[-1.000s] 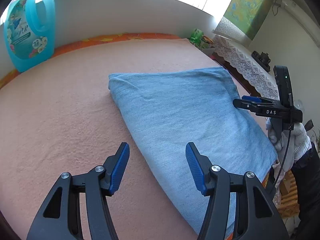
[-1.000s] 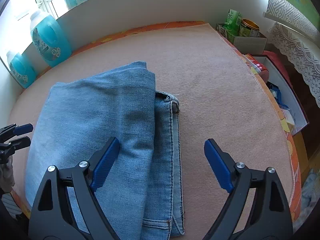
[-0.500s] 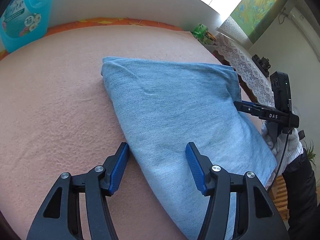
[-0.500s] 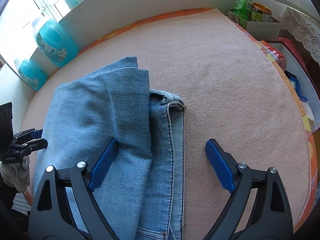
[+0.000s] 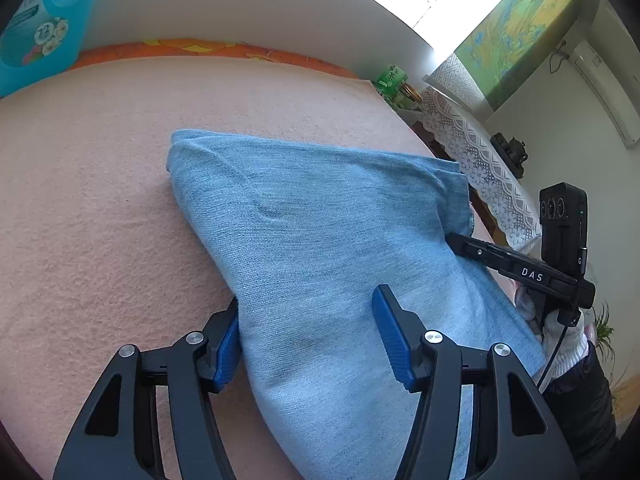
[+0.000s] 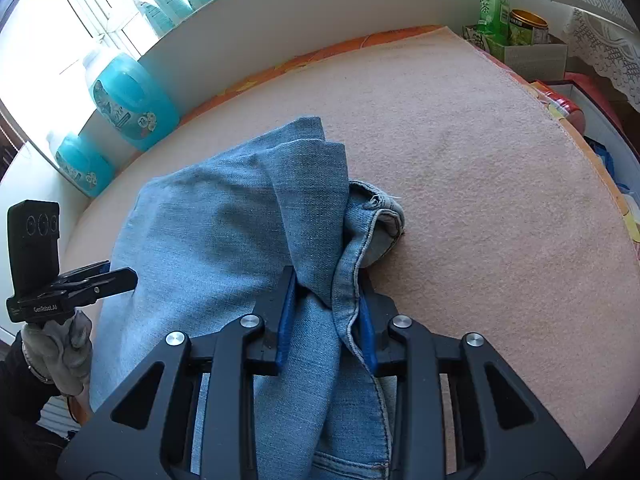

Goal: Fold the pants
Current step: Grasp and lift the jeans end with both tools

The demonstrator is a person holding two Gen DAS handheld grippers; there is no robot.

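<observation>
folding looks partway done — the light blue denim pants (image 5: 320,232) already lie doubled over into a thick stack on the pale pink fleecy blanket (image 5: 100,208), and by my reading at least one more fold is left, since the stack is long and its hemmed layers stick out unevenly on the right side.

left side: the left gripper (image 5: 308,344) sits at the near left edge of the stack. its jaws stand about half apart and are narrowing slightly. one blue pad (image 5: 226,354) lies just against the folded edge, down on the blanket side; the other rides above the top cloth. denim is between them, but i see no pinch — not gripping yet.

right side: the right gripper (image 6: 326,316) is at the opposite edge, jaws closing and already narrow, with a gathered bunch of denim between the pads. the cloth puckers and lifts around the pinch, so it reads as clamped. a seamed hem (image 6: 384,220) curls out just beyond the tips.

both tongs point along the stack from the near edge, one at each side.
</observation>
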